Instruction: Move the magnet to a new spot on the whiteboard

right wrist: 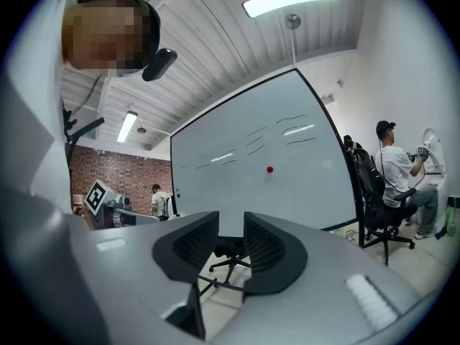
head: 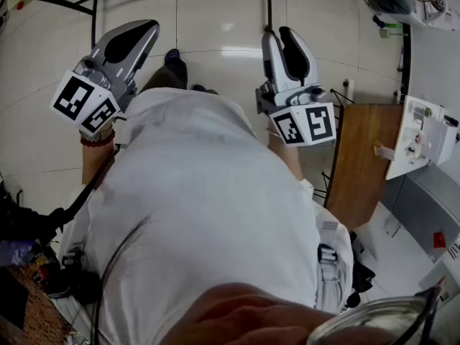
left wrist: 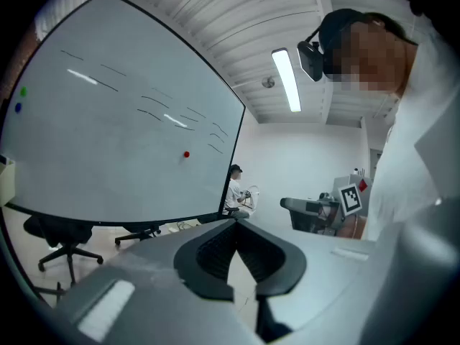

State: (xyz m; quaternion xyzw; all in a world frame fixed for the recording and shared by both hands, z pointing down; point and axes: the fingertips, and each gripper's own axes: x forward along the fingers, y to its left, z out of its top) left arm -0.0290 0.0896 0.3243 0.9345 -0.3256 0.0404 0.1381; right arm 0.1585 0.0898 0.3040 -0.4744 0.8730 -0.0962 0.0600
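Small round red magnet (right wrist: 269, 169), glossy whiteboard (right wrist: 230, 178)

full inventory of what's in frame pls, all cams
whiteboard: 1, white, ahead of both grippers
magnet: 1, red, on the whiteboard
small magnets: 2, green and blue, whiteboard's left edge
office chairs: at least 2, black, on the floor by the board
background people: at least 2, white tops, one seated right of the board, one far left by the brick wall
table: 1, brown wood, at the person's right
ceiling lights: white strips, overhead
left gripper: grey, jaws together, nothing between
right gripper: grey, jaws slightly apart, empty
shirt: white, on the person holding the grippers
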